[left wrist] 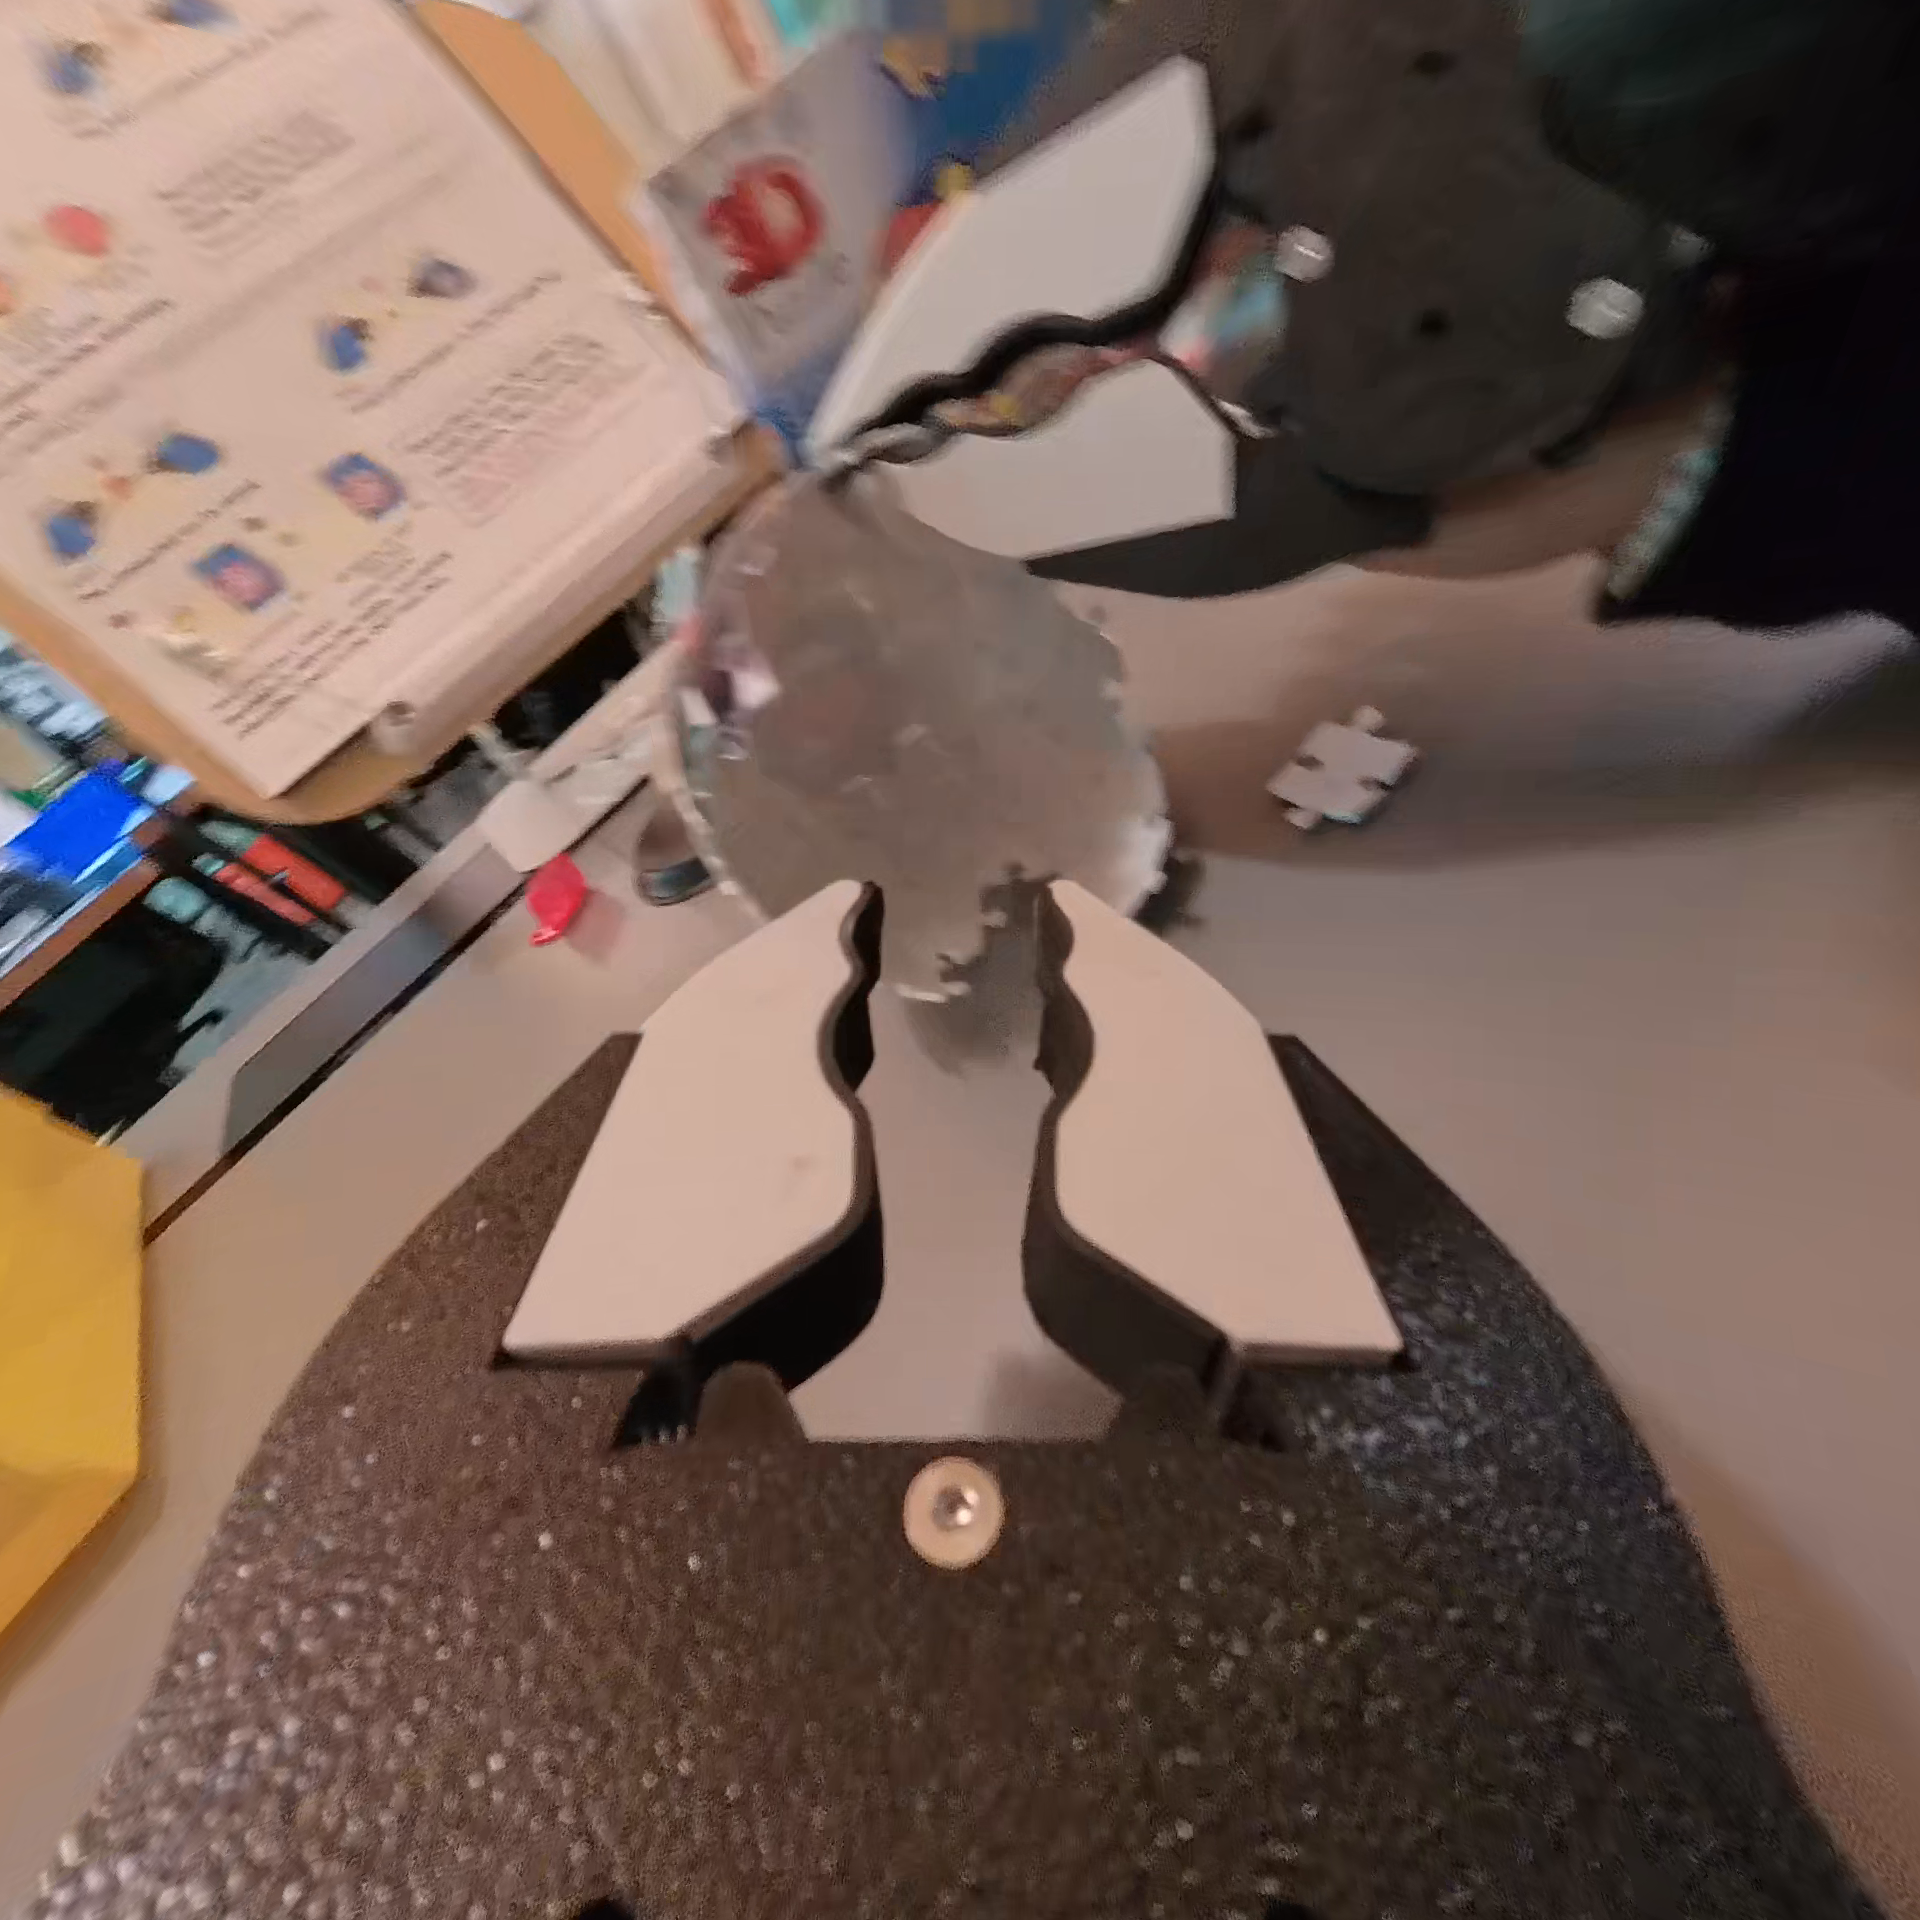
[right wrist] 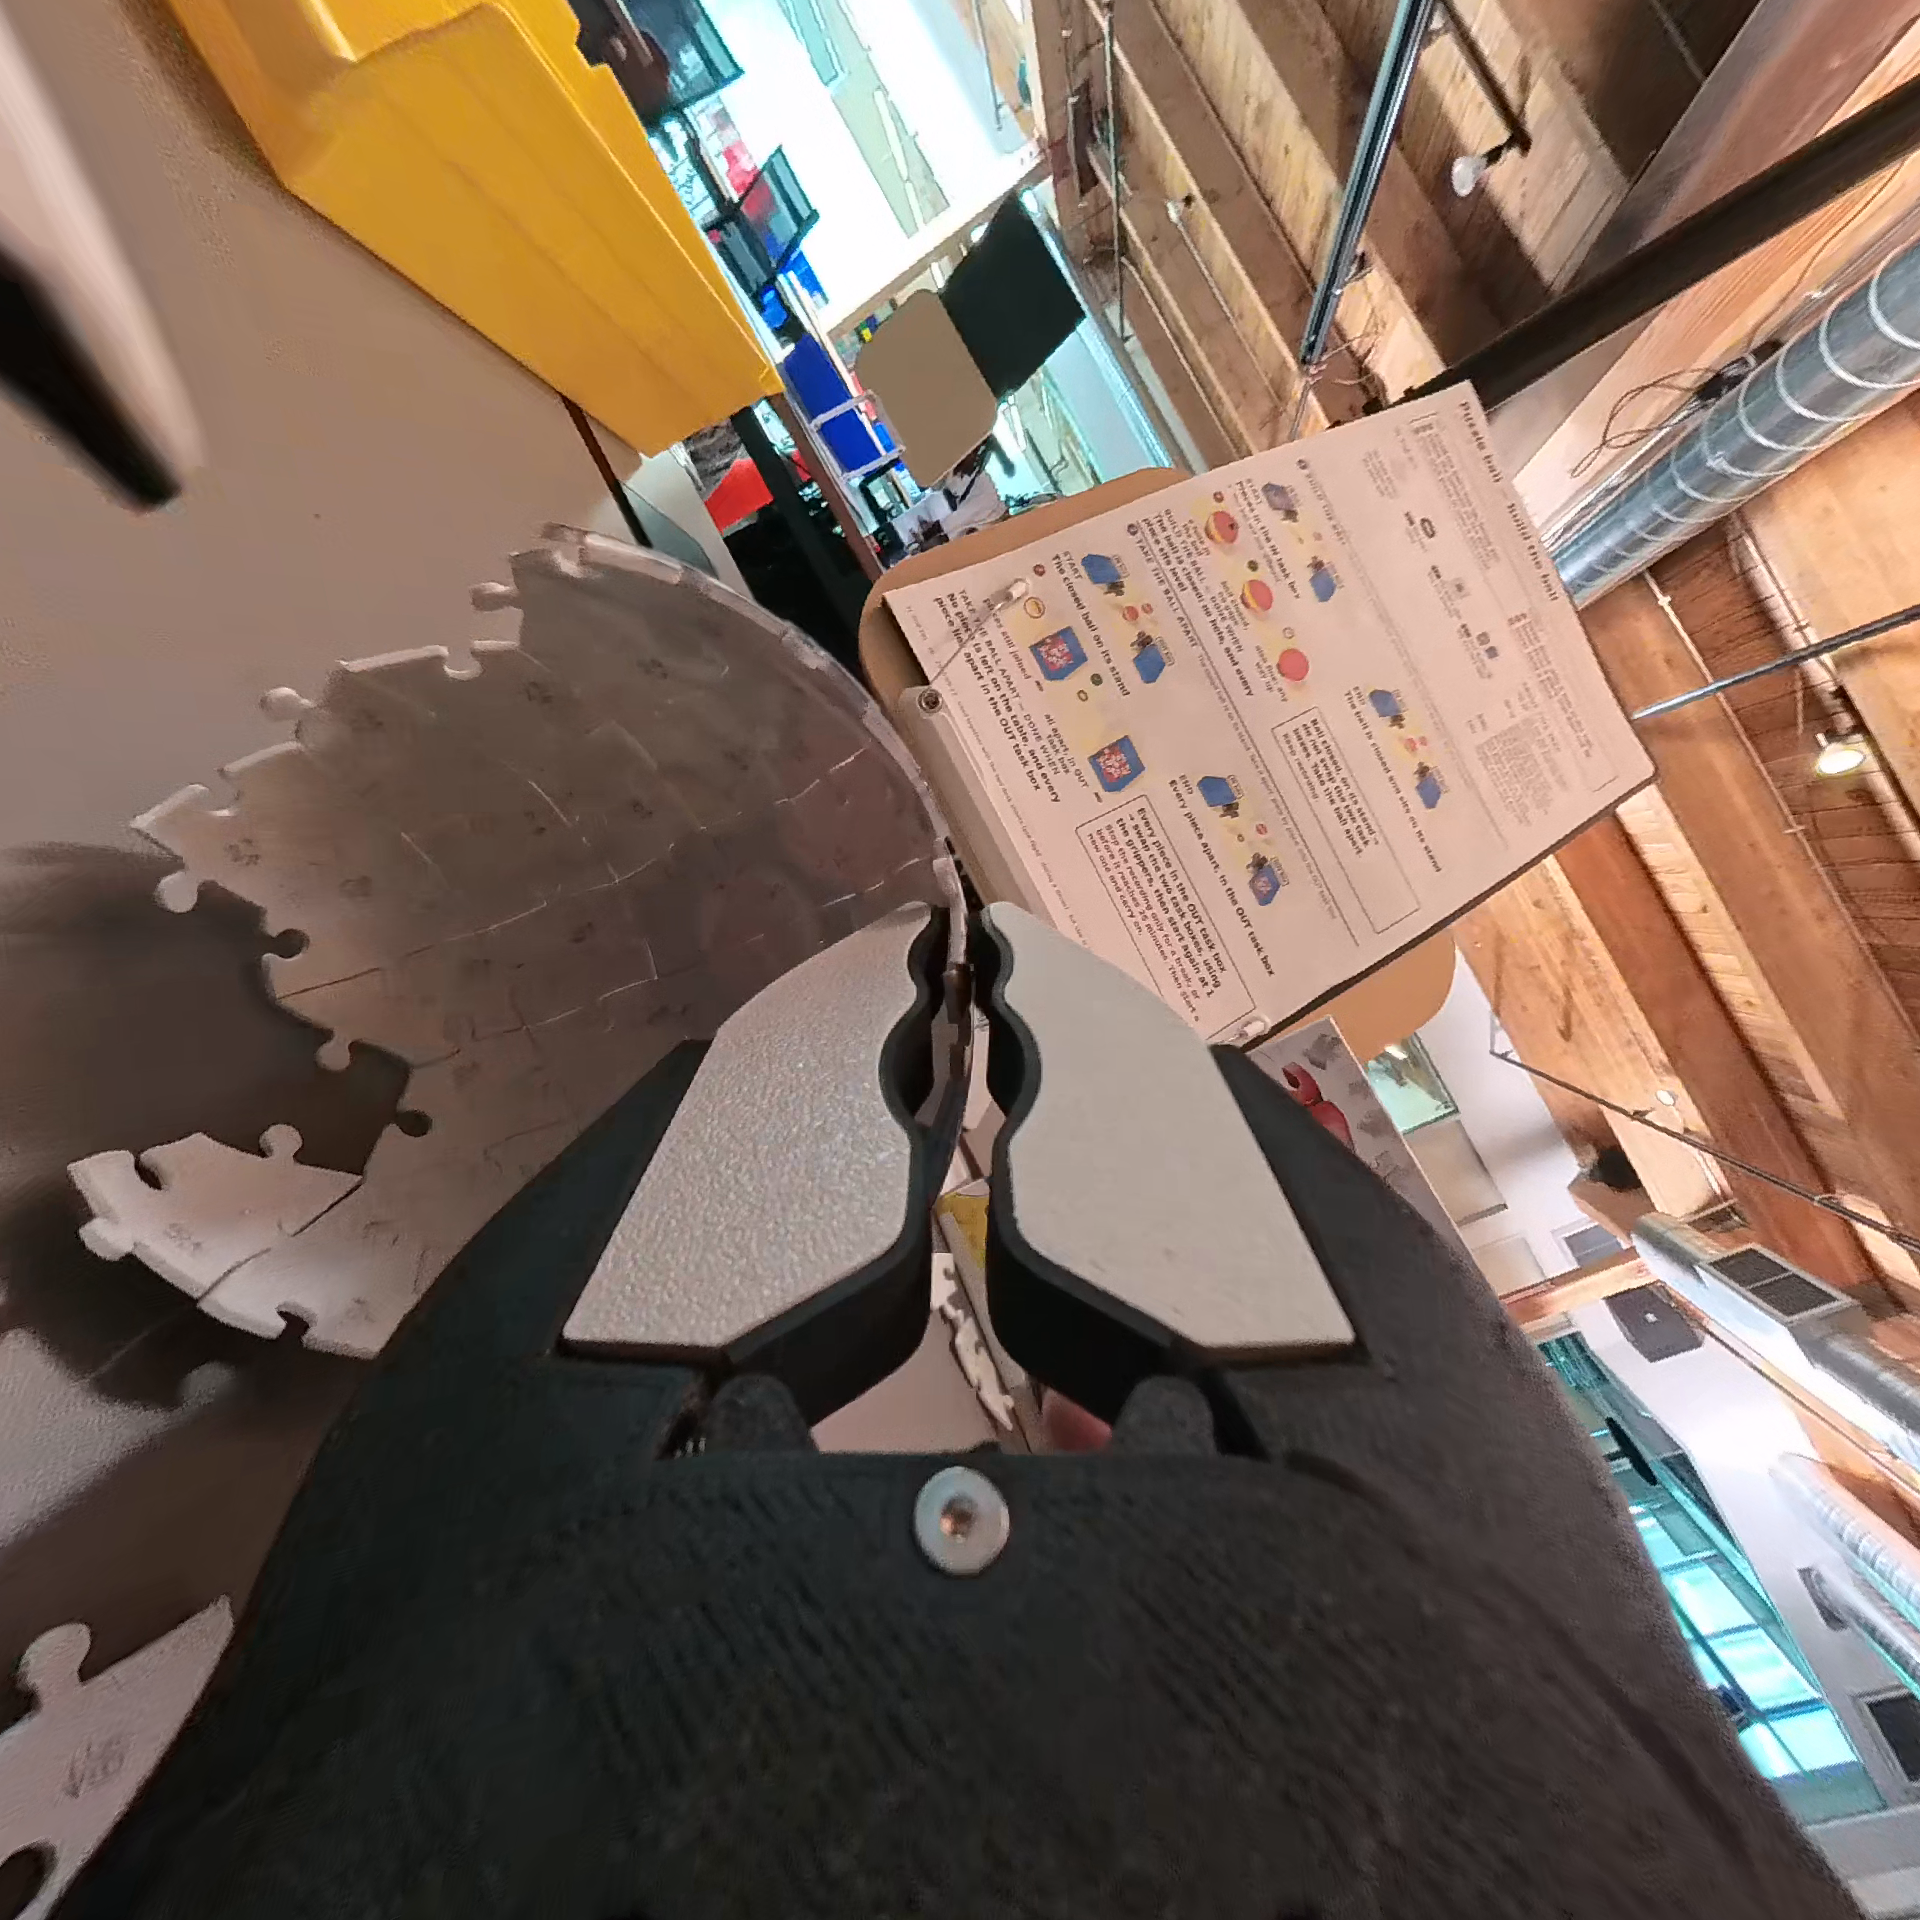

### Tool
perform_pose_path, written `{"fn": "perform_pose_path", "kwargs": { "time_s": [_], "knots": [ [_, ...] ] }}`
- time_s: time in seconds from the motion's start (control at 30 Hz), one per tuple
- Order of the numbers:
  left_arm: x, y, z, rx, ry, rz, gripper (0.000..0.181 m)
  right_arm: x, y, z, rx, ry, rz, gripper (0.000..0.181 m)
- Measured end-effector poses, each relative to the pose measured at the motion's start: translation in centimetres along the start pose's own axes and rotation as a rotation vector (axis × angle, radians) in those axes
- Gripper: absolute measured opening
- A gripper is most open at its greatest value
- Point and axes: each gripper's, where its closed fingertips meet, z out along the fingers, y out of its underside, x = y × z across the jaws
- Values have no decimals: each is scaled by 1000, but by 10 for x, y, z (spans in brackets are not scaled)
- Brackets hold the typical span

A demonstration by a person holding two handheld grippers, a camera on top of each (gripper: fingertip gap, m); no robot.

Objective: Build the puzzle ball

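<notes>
**Curved puzzle shell gripped at its rim**

The right gripper [right wrist: 961, 920] has its fingers pressed together on the rim of the partly built puzzle ball [right wrist: 540, 831], a curved grey shell of joined pieces with knobbed, unfinished edges. In the right wrist view the shell fans out toward nine and ten o'clock from the fingertips, its inner face showing small printed numbers too faint to make out.

In the left wrist view the left gripper [left wrist: 961, 904] has its fingers apart, with the shell's lower edge in the gap between the tips; whether they touch it cannot be told through the blur. The right gripper appears there at one o'clock, pinching the shell's top.

A loose puzzle piece [left wrist: 1340, 769] lies on the beige table [left wrist: 1558, 1039] at three o'clock. An instruction sheet [right wrist: 1299, 707] on a clipboard bears text and small pictures. A yellow bin [right wrist: 499, 187] sits at eleven o'clock.
</notes>
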Motion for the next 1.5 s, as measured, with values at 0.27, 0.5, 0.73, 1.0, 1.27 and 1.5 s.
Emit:
{"fn": "perform_pose_path", "kwargs": {
  "time_s": [0.27,0.5,0.73,1.0,1.27,1.5],
  "knots": [
    [60,12,3,-125,290,138,26,1,-2,-7,42,36,-8,4],
    [73,13,17,-144,244,312,29,1,-2,-7,50,40,6,5],
    [89,3,25,-193,362,113,38,1,-1,-7,57,32,44,5],
    [97,-1,38,-180,369,187,32,2,1,-8,68,21,99,5],
    [95,-5,48,-267,303,-24,37,5,6,-8,75,13,155,5],
    [103,4,48,-425,346,-456,51,6,12,-7,63,10,209,5]
  ]
}}
